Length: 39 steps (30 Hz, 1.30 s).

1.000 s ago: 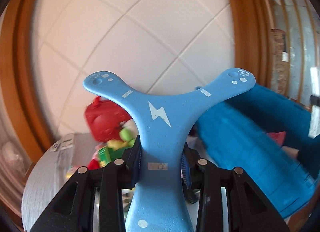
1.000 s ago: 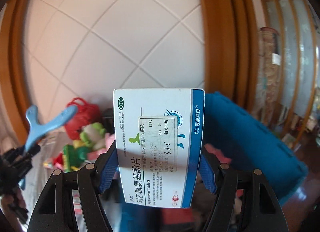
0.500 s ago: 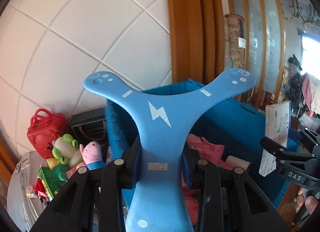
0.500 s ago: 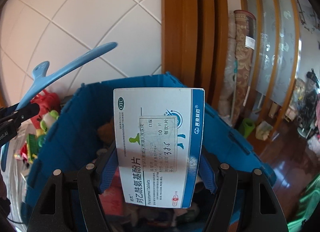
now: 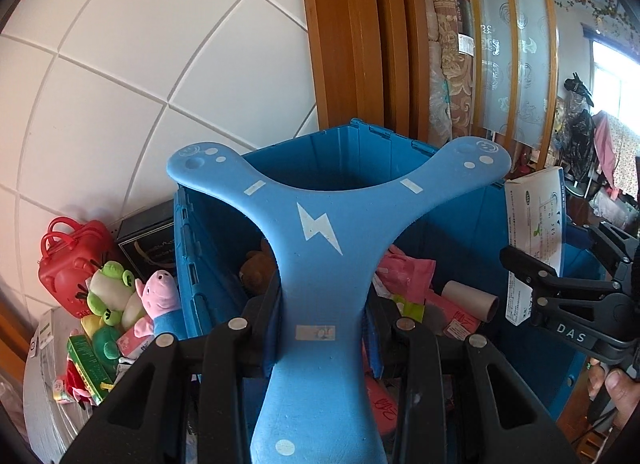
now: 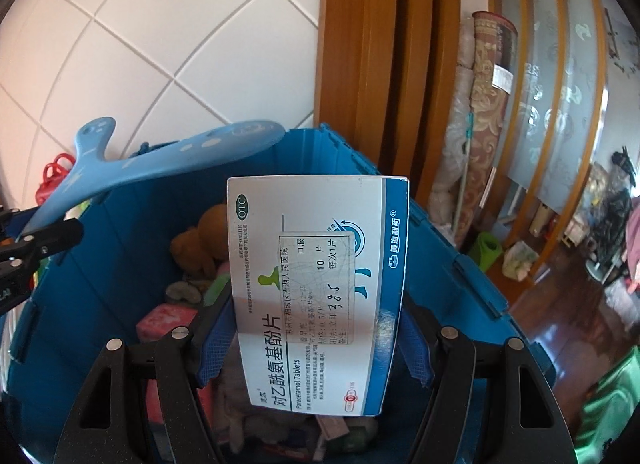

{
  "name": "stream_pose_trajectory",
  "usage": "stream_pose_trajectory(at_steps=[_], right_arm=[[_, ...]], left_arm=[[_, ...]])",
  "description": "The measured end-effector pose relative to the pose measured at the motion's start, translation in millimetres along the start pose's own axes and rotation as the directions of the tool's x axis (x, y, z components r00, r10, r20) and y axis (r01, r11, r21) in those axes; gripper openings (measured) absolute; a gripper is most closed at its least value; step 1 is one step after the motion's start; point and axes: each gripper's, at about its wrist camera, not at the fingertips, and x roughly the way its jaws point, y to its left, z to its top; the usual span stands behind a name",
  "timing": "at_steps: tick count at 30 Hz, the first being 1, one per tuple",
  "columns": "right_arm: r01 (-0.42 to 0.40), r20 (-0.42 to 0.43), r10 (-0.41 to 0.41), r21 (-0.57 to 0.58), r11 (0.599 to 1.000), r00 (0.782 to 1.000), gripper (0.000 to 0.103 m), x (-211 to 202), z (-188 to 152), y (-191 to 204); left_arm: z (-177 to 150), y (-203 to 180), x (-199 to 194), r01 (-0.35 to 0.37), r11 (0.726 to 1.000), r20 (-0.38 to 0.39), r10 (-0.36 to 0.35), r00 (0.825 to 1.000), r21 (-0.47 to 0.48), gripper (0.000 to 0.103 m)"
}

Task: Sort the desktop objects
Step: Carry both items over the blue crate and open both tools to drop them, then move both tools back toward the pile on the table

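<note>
Left wrist: blue boomerang [image 5: 320,256] between fingers [image 5: 269,328], above blue crate [image 5: 400,152].

I read "OTC", "Paracetamol Tablets" and a handwritten "38.5" on the white medicine box [image 6: 316,296]. The black gripper [image 5: 568,304] says "DAS".

The three-armed foam toy [image 5: 316,232] is sky blue, printed with a white lightning bolt, white dots and small white bars. The crate [image 6: 100,264] is deep blue. The medicine box [image 6: 316,288] is white with a blue side band, black lettering and a green mark. Beside the crate, on its wall side, stand a red toy case [image 5: 68,260], a green frog plush [image 5: 110,292] and a pink pig plush [image 5: 158,296]. Both claws are black with blue pads [image 6: 212,344]. The wall tiles [image 5: 140,64] are white with grey joints.
</note>
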Motion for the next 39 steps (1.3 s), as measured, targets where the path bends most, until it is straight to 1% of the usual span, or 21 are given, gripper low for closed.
stream_pose_trajectory(at_steps=[3,5,6,7,8,10,11,12,13,14,18,23,27,30,32,34,35,36,39], right_arm=[[0.037,-0.010,-0.038,-0.020,0.999,0.999,0.072,3.9,-2.0,0.6],[0.039,-0.020,-0.039,-0.020,0.999,0.999,0.072,6.1,-2.3,-1.4],[0.039,-0.027,-0.040,-0.019,0.999,0.999,0.072,6.8,-3.5,-1.7],[0.041,-0.028,-0.042,-0.018,0.999,0.999,0.072,7.2,-3.3,-2.7],[0.045,-0.027,-0.046,-0.019,0.999,0.999,0.073,6.7,-3.7,-3.0],[0.067,-0.027,-0.068,-0.013,0.998,0.997,0.075,5.8,-3.8,-4.7],[0.073,-0.024,-0.073,-0.012,0.997,0.997,0.083,4.7,-3.9,-5.7],[0.077,-0.022,-0.077,-0.011,0.997,0.997,0.094,3.5,-3.7,-6.8],[0.077,-0.018,-0.077,-0.010,0.997,0.997,0.098,2.5,-3.1,-8.1],[0.074,-0.012,-0.074,-0.008,0.997,0.997,0.103,0.8,-2.7,-9.2],[0.076,0.006,-0.076,-0.007,0.997,0.997,0.103,-7.2,-3.0,-11.3],[0.070,0.008,-0.070,0.003,0.998,0.998,0.103,-12.3,-4.3,-13.9],[0.066,0.025,-0.066,0.012,0.998,0.997,0.103,-22.7,-5.0,-12.3],[0.047,0.070,-0.048,0.025,0.999,0.996,0.103,-39.0,-4.4,-7.1],[0.021,0.119,-0.025,0.040,0.999,0.993,0.103,-52.4,-3.3,-2.9],[-0.009,0.192,-0.001,0.053,0.999,0.981,0.103,-68.9,-2.8,4.2],[-0.021,0.228,0.007,0.057,0.998,0.974,0.103,-76.1,-2.4,7.7],[-0.035,0.276,0.016,0.065,0.997,0.961,0.103,-86.0,-2.9,13.3],[-0.066,0.355,0.037,0.069,0.995,0.934,0.103,-100.8,-0.1,28.7]], left_arm=[[-0.1,-1.2,1.1,-0.001,1.000,-0.007,0.001,1.000,0.009,0.033],[-0.2,-2.9,2.2,-0.004,1.000,-0.014,0.004,1.000,0.020,0.034],[-0.1,-4.2,3.2,-0.013,1.000,-0.020,0.013,1.000,0.027,0.037],[-0.1,-5.5,4.0,-0.020,0.999,-0.024,0.021,0.999,0.034,0.044],[-0.3,-5.8,4.1,-0.025,0.999,-0.025,0.026,0.999,0.038,0.047],[-0.7,-6.2,1.9,-0.031,0.999,-0.013,0.032,0.999,0.041,0.059],[-0.9,-6.0,0.3,-0.033,0.999,-0.004,0.033,0.999,0.042,0.062],[-1.4,-6.1,-1.3,-0.036,0.998,0.005,0.036,0.999,0.044,0.067],[-1.7,-6.4,-2.7,-0.041,0.998,0.012,0.040,0.999,0.045,0.070],[-1.9,-6.4,-3.6,-0.044,0.998,0.018,0.043,0.999,0.047,0.071],[-2.9,-5.2,-7.1,-0.046,0.998,0.030,0.045,0.999,0.040,0.074],[-6.4,-2.0,-17.3,-0.034,0.999,0.059,0.033,0.998,0.025,0.078],[-12.6,2.3,-35.3,-0.034,0.999,0.113,0.033,0.993,0.007,0.079],[-20.2,9.2,-51.5,-0.051,0.998,0.177,0.055,0.983,-0.025,0.080],[-27.0,17.1,-62.3,-0.075,0.996,0.232,0.085,0.969,-0.055,0.080],[-35.4,26.5,-70.1,-0.114,0.989,0.266,0.135,0.955,-0.090,0.080],[-39.2,31.6,-71.6,-0.131,0.986,0.264,0.153,0.952,-0.101,0.080],[-43.4,38.4,-72.1,-0.143,0.983,0.253,0.168,0.953,-0.112,0.080],[-57.1,63.7,-78.1,-0.123,0.979,0.231,0.159,0.960,-0.163,0.080]])
